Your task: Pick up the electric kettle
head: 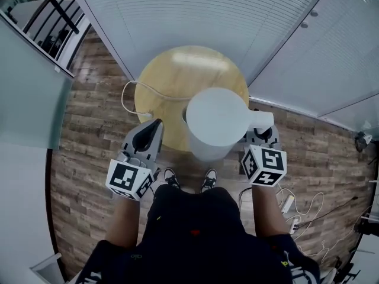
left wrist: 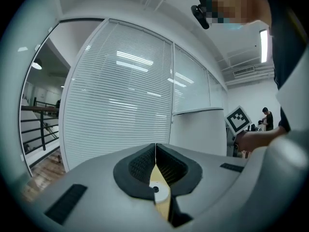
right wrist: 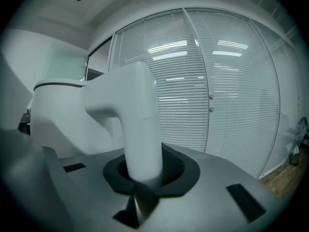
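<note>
Round table (head: 172,76) below; electric kettle (head: 216,120) upright; handle (head: 260,120) rightward in right gripper (head: 260,134)

No text, label, brand, number or sign can be read on anything in view
</note>
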`<state>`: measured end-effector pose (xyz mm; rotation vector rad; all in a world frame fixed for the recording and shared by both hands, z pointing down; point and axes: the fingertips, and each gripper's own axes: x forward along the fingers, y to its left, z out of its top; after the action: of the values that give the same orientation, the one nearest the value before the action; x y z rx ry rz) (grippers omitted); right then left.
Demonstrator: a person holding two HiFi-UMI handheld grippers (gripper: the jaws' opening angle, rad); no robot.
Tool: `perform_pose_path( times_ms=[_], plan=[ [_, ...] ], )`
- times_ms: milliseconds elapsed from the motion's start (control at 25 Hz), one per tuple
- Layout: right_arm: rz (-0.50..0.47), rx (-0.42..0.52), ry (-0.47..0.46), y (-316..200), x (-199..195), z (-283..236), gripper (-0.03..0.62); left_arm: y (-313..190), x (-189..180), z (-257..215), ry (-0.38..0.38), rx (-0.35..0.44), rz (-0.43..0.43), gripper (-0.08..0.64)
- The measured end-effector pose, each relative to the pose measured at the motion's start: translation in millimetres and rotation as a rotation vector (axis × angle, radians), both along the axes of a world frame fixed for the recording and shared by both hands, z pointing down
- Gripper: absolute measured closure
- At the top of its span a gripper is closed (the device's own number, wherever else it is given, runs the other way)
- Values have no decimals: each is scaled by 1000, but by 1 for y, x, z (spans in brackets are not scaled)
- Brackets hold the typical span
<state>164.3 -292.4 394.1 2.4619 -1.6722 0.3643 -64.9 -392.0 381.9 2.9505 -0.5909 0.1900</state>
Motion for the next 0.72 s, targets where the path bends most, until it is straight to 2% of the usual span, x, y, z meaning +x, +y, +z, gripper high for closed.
perform_pose_path(
  times_ms=[240, 720],
  plan=[
    [-4, 9, -36, 16, -5, -8, 525, 15, 7, -10, -6, 9, 32, 537],
    [-3, 25, -29, 30, -3, -17, 525, 30, 10, -14, -22, 16, 59, 537]
  ],
)
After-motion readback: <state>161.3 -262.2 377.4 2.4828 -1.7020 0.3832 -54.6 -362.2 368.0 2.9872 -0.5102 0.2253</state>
